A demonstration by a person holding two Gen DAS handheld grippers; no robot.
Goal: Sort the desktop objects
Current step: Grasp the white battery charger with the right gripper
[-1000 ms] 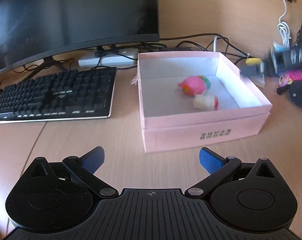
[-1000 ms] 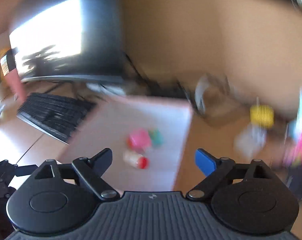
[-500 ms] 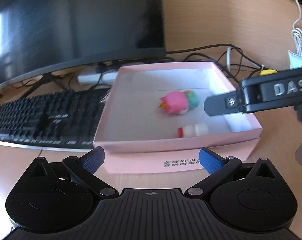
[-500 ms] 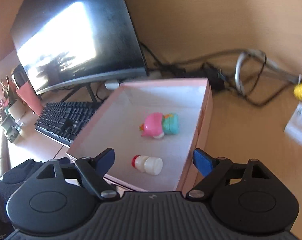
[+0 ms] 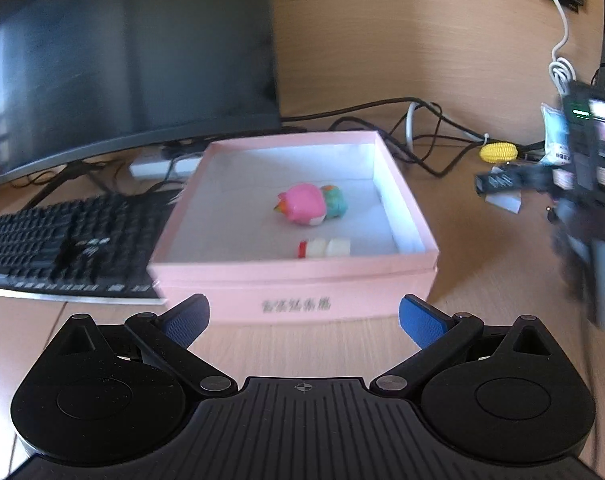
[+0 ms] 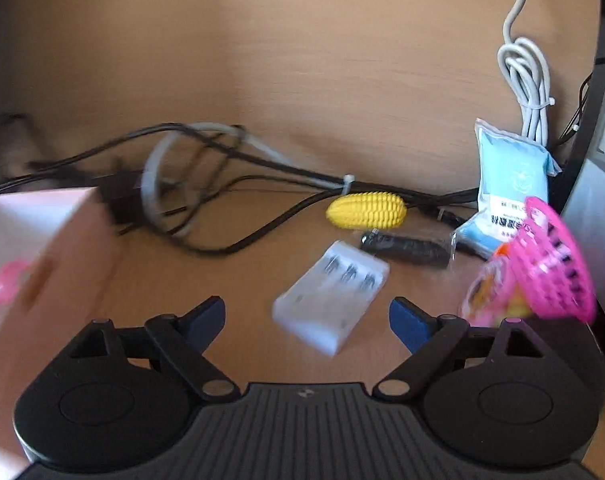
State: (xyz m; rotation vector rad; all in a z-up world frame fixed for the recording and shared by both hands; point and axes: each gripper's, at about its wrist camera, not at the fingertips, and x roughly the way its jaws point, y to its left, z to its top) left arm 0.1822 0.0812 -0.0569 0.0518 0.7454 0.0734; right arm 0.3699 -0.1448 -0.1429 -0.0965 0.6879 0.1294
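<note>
Left gripper, at the bottom of its frame, gapes wide and empty before the pink box; a pink toy and small bottle lie inside; right gripper, jaws opening, holds nothing; a white battery case lies centre frame between its tips, yellow corn toy above.

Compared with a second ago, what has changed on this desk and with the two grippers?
The right gripper swung away from the pink box toward the loose items on the right; the white battery case now lies ahead of its open, empty jaws. The left gripper shifted slightly, open and empty. The pink toy and small bottle stayed in the box.
</note>
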